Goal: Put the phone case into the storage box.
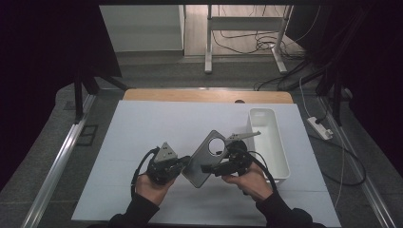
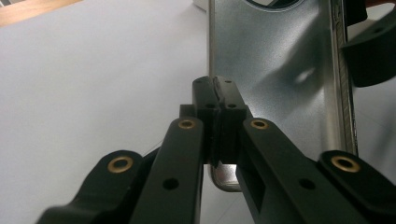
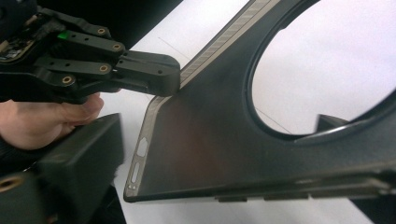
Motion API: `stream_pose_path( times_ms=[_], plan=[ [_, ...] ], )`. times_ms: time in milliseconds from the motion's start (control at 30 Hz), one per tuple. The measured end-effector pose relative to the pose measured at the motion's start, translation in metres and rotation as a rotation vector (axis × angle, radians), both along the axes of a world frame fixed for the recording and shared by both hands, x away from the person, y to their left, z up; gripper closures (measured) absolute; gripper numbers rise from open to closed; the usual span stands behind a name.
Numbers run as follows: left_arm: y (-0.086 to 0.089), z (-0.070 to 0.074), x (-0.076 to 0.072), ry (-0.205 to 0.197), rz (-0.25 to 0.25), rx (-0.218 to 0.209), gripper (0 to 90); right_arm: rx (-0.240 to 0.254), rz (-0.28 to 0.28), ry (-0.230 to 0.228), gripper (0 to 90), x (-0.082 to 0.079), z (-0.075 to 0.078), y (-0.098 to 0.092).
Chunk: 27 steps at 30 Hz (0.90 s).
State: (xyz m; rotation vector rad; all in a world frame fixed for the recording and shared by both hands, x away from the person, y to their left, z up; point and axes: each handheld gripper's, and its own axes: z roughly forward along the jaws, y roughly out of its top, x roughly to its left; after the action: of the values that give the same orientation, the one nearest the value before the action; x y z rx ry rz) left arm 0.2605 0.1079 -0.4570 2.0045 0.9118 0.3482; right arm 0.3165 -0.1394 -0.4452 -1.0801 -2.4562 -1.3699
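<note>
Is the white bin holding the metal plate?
No, the metal plate is held up between both grippers above the table, beside the white bin.

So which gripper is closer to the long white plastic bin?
Right. The right gripper sits just beside the long white plastic bin; the left gripper is farther, across the grey metal plate.

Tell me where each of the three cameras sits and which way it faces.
High view: above the person's side, looking forward and down on the white table; both hands, left gripper, right gripper, white rectangular bin.
Left gripper view: rides the left gripper, looking along its shut jaws at the flat grey metal plate with a round hole.
Right gripper view: rides the right gripper, facing the plate, with the left gripper beyond.
All views share the plate.
</note>
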Motion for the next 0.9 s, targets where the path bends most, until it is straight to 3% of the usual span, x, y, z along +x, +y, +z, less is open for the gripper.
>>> stream_pose_path(
  times_ms=[233,433,600,900],
  plan=[
    [-0.0005,0.0008,-0.0027,-0.011,-0.003,-0.002,89.4,0.036,0.004,0.035,41.0,0.0042,-0.0016,-0.0007],
    [-0.001,0.0013,-0.0047,-0.017,-0.007,-0.009,89.3,0.079,0.019,0.048,58.5,0.0056,-0.0012,-0.0025],
    [-0.0003,0.0015,-0.0065,-0.036,-0.013,-0.016,89.3,0.12,0.035,0.085,70.2,0.0068,-0.0028,-0.0039],
    [0.001,0.0007,-0.0089,-0.051,-0.037,-0.021,88.8,0.21,0.026,0.185,80.0,0.01,-0.0072,-0.009]
  ],
)
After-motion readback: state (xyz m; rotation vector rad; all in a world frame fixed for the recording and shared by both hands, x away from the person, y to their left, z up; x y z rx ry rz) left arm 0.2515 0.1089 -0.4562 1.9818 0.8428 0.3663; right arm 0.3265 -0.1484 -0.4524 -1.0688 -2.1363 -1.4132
